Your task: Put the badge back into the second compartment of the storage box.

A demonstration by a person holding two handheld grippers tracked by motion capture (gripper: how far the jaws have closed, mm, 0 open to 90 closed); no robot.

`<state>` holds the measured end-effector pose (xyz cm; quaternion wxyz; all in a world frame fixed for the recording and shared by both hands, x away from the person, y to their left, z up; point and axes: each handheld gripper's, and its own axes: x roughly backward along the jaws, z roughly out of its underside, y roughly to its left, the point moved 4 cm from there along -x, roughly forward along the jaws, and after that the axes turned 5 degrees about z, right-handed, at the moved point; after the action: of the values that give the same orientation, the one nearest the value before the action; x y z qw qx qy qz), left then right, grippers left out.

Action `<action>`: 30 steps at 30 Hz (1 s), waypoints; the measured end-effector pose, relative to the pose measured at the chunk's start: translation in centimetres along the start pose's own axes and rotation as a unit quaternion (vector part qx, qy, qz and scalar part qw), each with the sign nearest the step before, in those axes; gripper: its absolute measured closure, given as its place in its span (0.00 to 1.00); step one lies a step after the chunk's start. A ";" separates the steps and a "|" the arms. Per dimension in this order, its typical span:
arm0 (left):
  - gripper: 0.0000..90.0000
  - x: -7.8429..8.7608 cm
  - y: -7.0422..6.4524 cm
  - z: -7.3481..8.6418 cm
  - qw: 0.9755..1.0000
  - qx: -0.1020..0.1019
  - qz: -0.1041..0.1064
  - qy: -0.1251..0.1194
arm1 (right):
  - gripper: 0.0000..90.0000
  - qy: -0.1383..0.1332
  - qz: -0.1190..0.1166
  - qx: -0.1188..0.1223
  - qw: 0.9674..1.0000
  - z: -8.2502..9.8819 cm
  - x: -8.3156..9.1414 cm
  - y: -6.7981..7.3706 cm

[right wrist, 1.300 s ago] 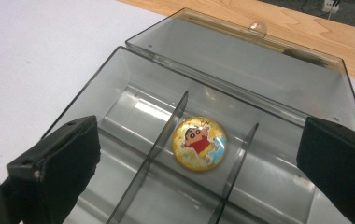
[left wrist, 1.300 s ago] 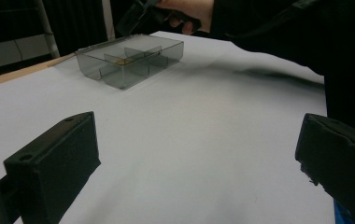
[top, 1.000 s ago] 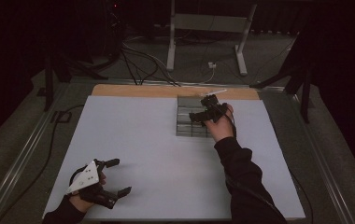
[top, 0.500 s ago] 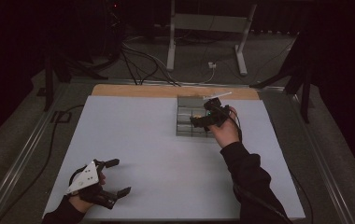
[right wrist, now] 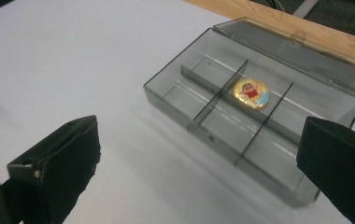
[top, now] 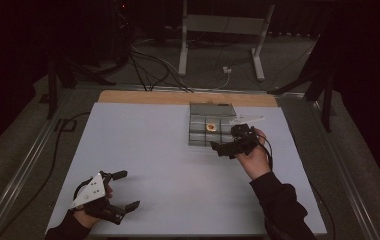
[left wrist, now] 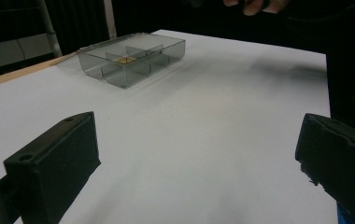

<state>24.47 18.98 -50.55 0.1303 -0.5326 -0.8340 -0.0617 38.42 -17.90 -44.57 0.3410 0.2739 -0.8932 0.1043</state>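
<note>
Right gripper (top: 223, 148) jaws wide apart, empty, just beside near edge of clear box (top: 212, 125). Round badge (right wrist: 251, 93) lying flat in a middle compartment, lid (right wrist: 297, 49) open behind. Likely release done: back away level, avoid nudging box wall. Left gripper (top: 123, 190) also spread apart, idle at near left of table (top: 153, 150).

Box (right wrist: 222, 116) smoky grey, see-through; round badge (right wrist: 251, 92) inside gold-yellow with red-and-blue cartoon figure. Table sheet (top: 168, 165) white, bare wood strip (top: 178, 97) tan along far edge. Left gripper (top: 123, 190) black, pale grey three-cornered plate (top: 90, 189) on top. Right gripper (top: 222, 148) black. Sleeve (top: 283, 205) black
</note>
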 end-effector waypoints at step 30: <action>0.01 -0.1 0.0 0.1 1.000 -0.002 0.002 0.004 | 0.00 -0.022 0.007 -0.025 0.999 14.4 4.7 -0.8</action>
<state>24.45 18.91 -50.66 0.1330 -0.5343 -0.8322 -0.0656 28.09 -25.89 -52.18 0.3273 0.2612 -0.9047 0.0783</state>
